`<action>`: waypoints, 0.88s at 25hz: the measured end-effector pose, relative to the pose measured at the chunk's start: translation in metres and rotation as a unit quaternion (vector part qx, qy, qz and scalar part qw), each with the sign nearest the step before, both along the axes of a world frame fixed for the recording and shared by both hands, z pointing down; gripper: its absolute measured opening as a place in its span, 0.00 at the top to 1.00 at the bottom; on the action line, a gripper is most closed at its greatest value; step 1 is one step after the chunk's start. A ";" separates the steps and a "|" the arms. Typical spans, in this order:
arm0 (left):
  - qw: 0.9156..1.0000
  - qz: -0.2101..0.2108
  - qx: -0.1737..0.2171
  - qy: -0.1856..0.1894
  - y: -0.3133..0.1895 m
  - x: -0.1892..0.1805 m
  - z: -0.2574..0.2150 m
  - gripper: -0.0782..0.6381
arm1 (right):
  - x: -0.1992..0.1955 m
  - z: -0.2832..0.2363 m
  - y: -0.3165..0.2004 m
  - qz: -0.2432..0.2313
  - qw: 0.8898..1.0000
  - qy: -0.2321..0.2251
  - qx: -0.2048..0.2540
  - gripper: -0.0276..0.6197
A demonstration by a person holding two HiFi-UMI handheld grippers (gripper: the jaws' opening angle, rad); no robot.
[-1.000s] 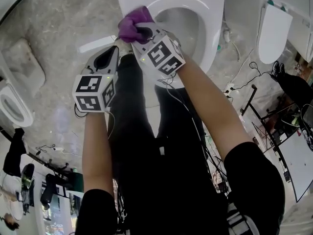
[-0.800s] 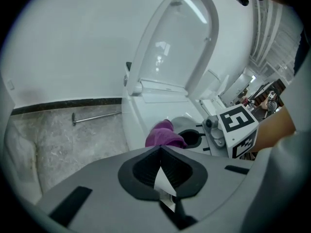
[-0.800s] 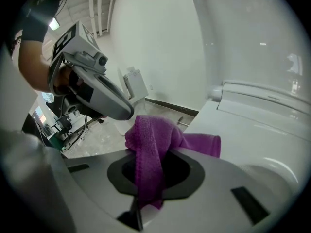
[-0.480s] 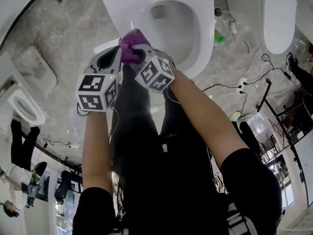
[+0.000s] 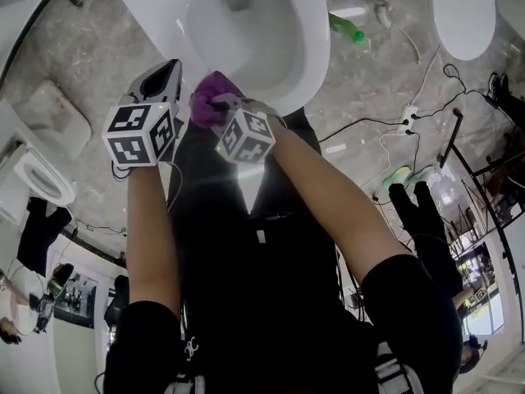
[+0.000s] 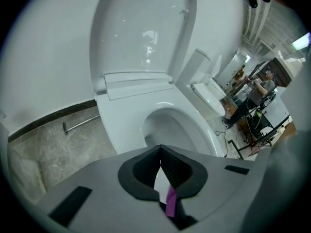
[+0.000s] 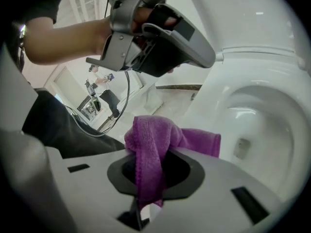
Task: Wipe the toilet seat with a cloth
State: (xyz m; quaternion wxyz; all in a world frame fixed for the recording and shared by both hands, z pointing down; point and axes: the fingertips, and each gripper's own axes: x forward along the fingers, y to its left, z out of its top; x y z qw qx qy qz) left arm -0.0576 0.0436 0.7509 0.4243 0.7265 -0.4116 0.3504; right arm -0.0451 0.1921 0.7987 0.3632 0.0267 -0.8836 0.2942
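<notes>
Closed left gripper (image 6: 160, 152) faces the toilet seat (image 6: 122, 130).

Two tongs (image 5: 170, 69) (image 5: 218, 105), one purple cloth (image 5: 203, 97), one green bottle (image 5: 346, 29)

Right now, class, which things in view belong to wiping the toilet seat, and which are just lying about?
For the job: cloth, toilet seat, right hand-held gripper clamped on the cloth.
Lying about: green bottle, floor cables, second toilet.
</notes>
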 end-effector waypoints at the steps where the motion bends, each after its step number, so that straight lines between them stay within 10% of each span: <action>1: 1.000 0.006 -0.001 0.000 0.001 0.008 0.002 0.88 | 0.011 0.002 0.009 -0.003 1.000 0.006 -0.006 0.86; 11: 1.000 0.031 -0.006 0.002 -0.007 0.065 0.019 0.88 | 0.125 0.018 0.024 0.063 0.992 0.076 -0.078 0.86; 22: 0.999 0.036 -0.019 0.014 -0.001 0.098 0.031 0.88 | 0.216 0.022 -0.041 0.057 0.990 0.129 0.002 0.86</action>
